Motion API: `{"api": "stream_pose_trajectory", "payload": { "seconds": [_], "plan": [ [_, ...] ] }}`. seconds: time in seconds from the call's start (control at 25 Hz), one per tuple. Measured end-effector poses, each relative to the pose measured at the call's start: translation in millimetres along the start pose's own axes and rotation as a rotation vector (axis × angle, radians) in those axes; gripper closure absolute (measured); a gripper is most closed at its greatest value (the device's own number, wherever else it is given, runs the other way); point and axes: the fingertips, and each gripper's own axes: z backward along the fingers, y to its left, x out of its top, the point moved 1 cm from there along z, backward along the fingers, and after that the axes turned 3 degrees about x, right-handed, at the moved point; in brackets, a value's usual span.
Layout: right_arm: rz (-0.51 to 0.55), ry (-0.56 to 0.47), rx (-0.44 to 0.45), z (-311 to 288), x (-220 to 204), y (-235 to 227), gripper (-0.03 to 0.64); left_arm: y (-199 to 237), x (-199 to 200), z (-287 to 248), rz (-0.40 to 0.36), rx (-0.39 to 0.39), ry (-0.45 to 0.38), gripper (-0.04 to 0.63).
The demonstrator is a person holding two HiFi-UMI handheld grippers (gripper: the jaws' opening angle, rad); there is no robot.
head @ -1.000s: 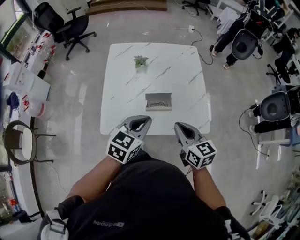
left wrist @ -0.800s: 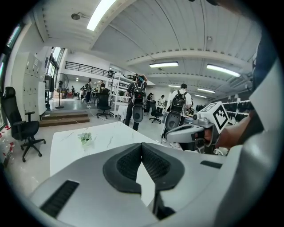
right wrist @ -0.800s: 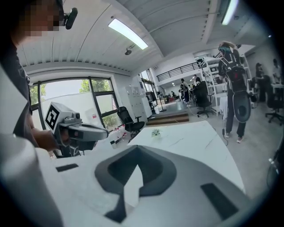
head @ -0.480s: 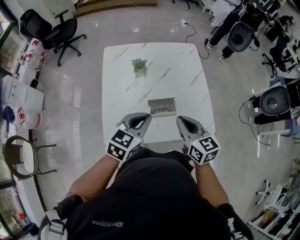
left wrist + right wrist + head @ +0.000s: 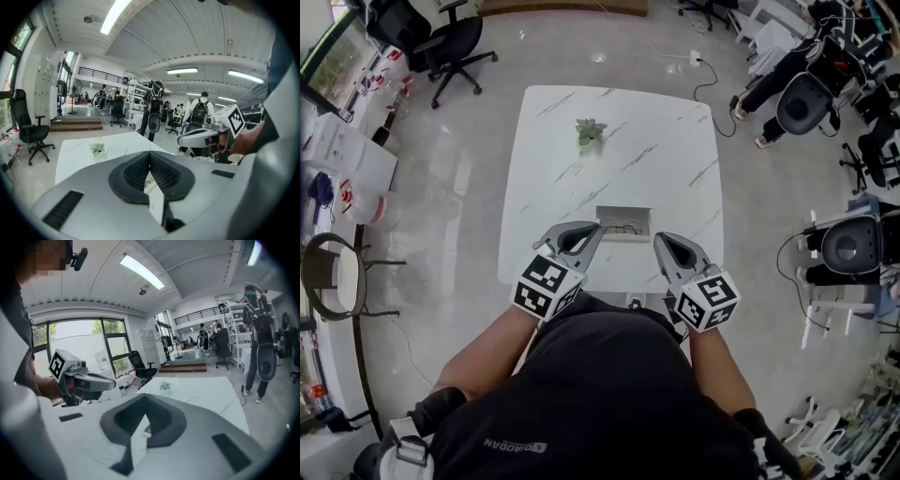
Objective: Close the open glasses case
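head view: glasses case [image 5: 623,223] lies open on the table [image 5: 553,178], close to its near edge; left gripper [image 5: 592,232] and right gripper [image 5: 660,242] hover over that edge, one each side of the case, neither touching it; plant [image 5: 589,131] toward the table's far edge; shirt print too small to read; left gripper view: jaws together, nothing held; right gripper view: jaws together, nothing held; step looks like approach; next move likely needs a reach in from the table edge to fold the lid down
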Motion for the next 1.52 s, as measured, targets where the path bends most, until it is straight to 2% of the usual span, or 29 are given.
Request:
{"api": "stream_pose_trajectory", "payload": {
  "seconds": [0.36,0.64,1.0,1.24,1.52],
  "plan": [
    [0.048,0.011,0.102,4,9,-23,0.618,-17,9,-14,0.037,0.101,-0.033,0.591],
    [0.065,0.007,0.132,9,14,-37,0.618,-28,15,-22,0.029,0.121,-0.049,0.591],
    [0.079,-0.028,0.127,11,18,-37,0.618,-31,18,-23,0.002,0.122,-0.049,0.591],
    [0.083,-0.042,0.092,12,19,-38,0.617,-29,19,-25,-0.025,0.107,-0.032,0.574],
    [0.092,-0.050,0.067,14,21,-37,0.590,-29,21,-25,-0.046,0.090,-0.032,0.562]
  ]
}}
